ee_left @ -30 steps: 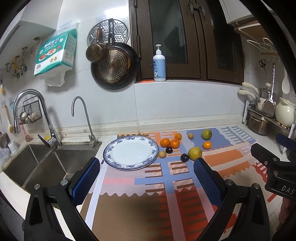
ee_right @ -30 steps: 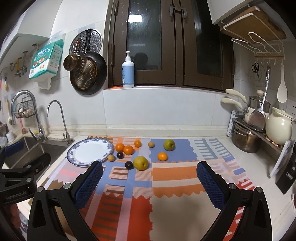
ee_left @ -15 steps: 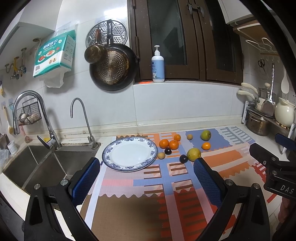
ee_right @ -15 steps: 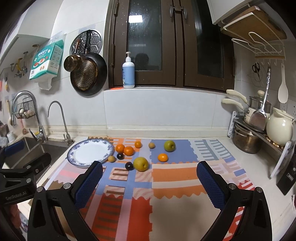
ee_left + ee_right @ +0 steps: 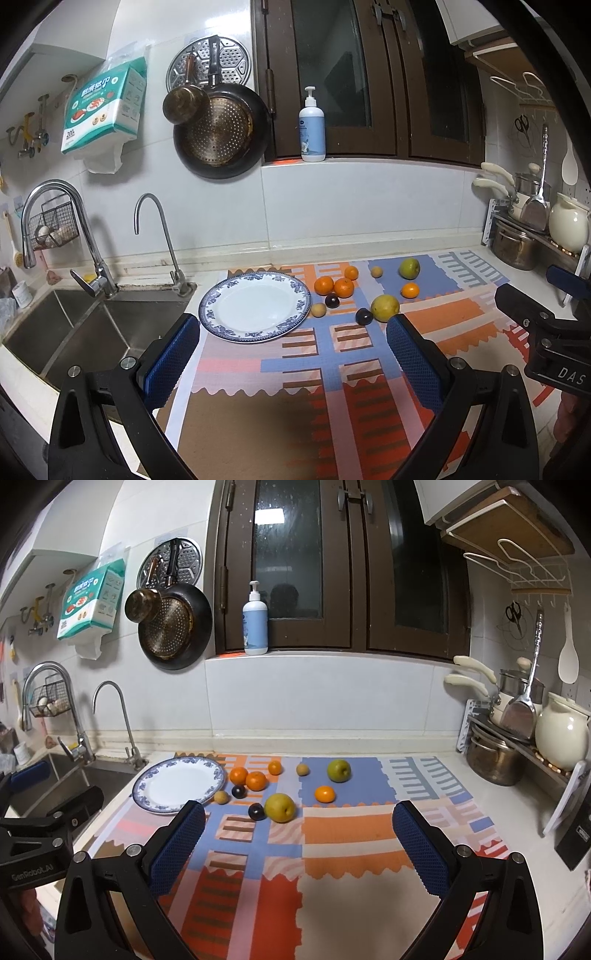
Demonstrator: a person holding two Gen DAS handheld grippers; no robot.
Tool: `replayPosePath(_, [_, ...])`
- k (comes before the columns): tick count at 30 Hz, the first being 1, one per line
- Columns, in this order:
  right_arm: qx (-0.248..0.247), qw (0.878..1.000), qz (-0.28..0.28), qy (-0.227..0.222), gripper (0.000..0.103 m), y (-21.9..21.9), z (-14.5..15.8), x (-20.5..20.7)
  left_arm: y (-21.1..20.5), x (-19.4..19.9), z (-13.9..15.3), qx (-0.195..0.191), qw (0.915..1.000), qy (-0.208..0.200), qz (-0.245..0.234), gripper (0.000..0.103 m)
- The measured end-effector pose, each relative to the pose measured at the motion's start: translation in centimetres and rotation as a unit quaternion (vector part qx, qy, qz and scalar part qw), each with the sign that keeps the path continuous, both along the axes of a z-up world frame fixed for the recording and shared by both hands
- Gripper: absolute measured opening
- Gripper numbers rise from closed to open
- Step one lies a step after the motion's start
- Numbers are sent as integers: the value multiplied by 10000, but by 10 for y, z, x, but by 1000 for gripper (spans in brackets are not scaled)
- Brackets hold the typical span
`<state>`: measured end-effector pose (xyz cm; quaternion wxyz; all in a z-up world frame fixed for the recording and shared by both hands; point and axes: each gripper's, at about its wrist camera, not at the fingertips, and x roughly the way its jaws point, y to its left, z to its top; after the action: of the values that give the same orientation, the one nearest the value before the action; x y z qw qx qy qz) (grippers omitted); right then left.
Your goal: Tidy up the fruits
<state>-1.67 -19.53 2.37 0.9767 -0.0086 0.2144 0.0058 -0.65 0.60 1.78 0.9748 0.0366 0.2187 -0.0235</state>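
On the patterned mat [image 5: 347, 834], all 9 fruits lie loose beside our bare plate [image 5: 147, 786]; both our left gripper [image 5: 291, 354] and right gripper [image 5: 299, 843] gape unladen, so nothing is sorted yet.

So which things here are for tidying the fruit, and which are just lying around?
For the job:
- plate, bare
- oranges
- yellow pear
- green apple
- dark plums
- left gripper and right gripper, both open

Just lying about:
- soap bottle
- hanging pan
- taps
- sink
- cream jug
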Motion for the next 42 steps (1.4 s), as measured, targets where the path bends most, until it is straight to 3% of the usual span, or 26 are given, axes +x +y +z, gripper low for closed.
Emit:
replayPosePath(14, [14, 10000, 74, 60, 102, -5, -5, 26, -8, 25, -11, 172, 9995, 102, -230, 103])
replayPosePath(20, [-127, 9998, 113, 109, 102, -4, -11, 45, -12, 47, -19, 354, 9974, 175, -604, 102])
replayPosePath(23, [-240, 9995, 128, 180, 102, -4, -14, 56, -16, 58, -22, 450, 9949, 194, -881, 96])
replayPosePath(32, [-661, 9952, 576, 443, 98, 0, -27, 90, -34, 88, -33, 961, 9790, 84, -1798, 85])
replayPosePath(42, [-1168, 9844, 1076, 757, 85, 10, -51, 128, -45, 135, -57, 1130, 9595, 332, -2559, 66])
